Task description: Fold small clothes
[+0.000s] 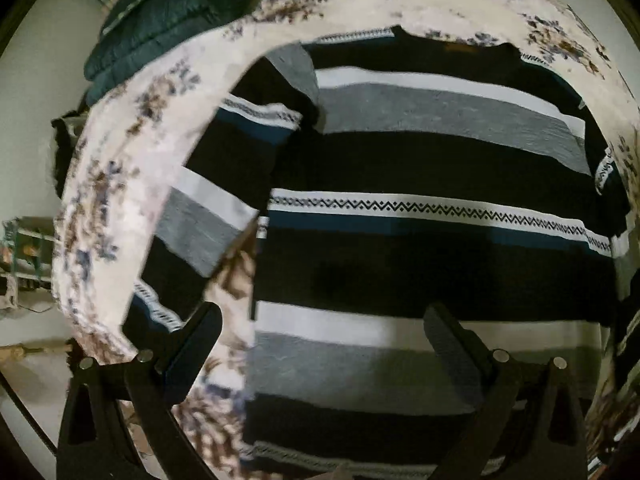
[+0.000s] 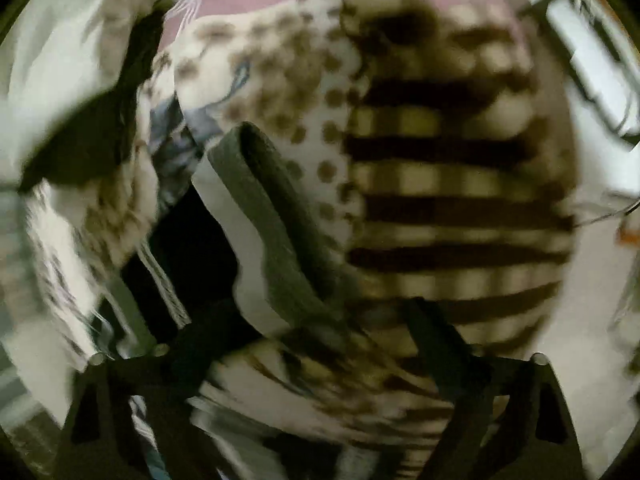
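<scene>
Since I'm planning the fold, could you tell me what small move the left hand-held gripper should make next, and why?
Probably lower the open left hand-held gripper onto the striped sweater's near hem and pinch it; its left sleeve already looks folded inward.

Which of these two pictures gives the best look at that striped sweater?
The left wrist view: the striped sweater fills it, sharp, laid flat on the floral sheet. The right wrist view is badly blurred; no fabric there is clearly that sweater.

One black, grey and white striped knit sweater (image 1: 420, 168) lies on one cream floral-print cloth (image 1: 120, 184), with one dark teal quilted garment (image 1: 160, 12) beyond; the blurred right-wrist view allows no count.
</scene>
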Available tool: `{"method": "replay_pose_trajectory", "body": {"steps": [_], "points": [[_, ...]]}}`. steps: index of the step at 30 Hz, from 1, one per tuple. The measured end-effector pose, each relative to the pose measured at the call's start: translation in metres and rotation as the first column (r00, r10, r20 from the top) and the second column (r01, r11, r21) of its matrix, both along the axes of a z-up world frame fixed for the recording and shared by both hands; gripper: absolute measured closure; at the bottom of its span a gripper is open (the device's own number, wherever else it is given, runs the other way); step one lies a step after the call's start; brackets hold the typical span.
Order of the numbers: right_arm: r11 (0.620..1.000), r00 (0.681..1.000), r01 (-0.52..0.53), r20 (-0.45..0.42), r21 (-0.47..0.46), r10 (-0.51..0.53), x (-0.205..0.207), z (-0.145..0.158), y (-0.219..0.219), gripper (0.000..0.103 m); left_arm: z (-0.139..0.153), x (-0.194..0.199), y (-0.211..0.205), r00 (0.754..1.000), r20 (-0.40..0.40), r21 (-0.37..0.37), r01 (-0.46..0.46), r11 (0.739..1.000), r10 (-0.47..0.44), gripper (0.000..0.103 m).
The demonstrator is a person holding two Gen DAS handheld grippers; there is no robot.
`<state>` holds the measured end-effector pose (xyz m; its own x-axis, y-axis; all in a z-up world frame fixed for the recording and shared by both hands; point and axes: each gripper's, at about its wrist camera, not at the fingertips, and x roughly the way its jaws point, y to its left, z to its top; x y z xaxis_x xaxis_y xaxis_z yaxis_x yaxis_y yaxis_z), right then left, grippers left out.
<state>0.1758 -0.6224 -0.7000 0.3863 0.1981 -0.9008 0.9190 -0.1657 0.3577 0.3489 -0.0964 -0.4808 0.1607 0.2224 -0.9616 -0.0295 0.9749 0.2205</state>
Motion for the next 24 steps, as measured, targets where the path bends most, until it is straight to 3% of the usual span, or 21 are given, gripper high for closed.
{"method": "replay_pose_trajectory", "body": {"steps": [4,8,12,16,18,21,24], "points": [[0.995,0.998,0.059,0.042,-0.079,-0.056,0.009,-0.004,0.005,0.046,-0.025,0.008,-0.004,1.000,-0.005,-0.006,0.028,1.000,-0.028,0.000],[0.970,0.996,-0.053,-0.080,-0.237,0.035,0.030,0.015,0.012,0.086,-0.042,0.017,0.002,1.000,-0.001,-0.025,0.021,0.999,-0.021,0.000],[0.906,0.978,-0.175,-0.170,-0.385,0.117,0.050,0.045,0.031,0.093,-0.049,0.019,0.011,1.000,-0.002,-0.042,0.003,0.999,-0.003,0.000],[0.852,0.967,-0.234,-0.204,-0.468,0.154,0.072,0.083,0.037,0.094,-0.045,0.021,0.021,1.000,0.013,-0.047,0.001,0.999,0.000,0.000],[0.804,0.957,-0.280,-0.216,-0.525,0.192,0.087,0.109,0.045,0.094,-0.041,0.023,0.027,1.000,0.024,-0.046,-0.005,0.999,0.006,0.000],[0.746,0.942,-0.336,-0.183,-0.575,0.283,0.122,0.147,0.063,0.094,-0.033,0.029,0.044,0.998,0.051,-0.051,-0.027,0.998,0.030,0.000],[0.670,0.894,-0.415,-0.140,-0.616,0.425,0.181,0.181,0.095,0.094,-0.024,0.040,0.068,0.992,0.100,-0.048,-0.067,0.997,0.072,0.000]]}}
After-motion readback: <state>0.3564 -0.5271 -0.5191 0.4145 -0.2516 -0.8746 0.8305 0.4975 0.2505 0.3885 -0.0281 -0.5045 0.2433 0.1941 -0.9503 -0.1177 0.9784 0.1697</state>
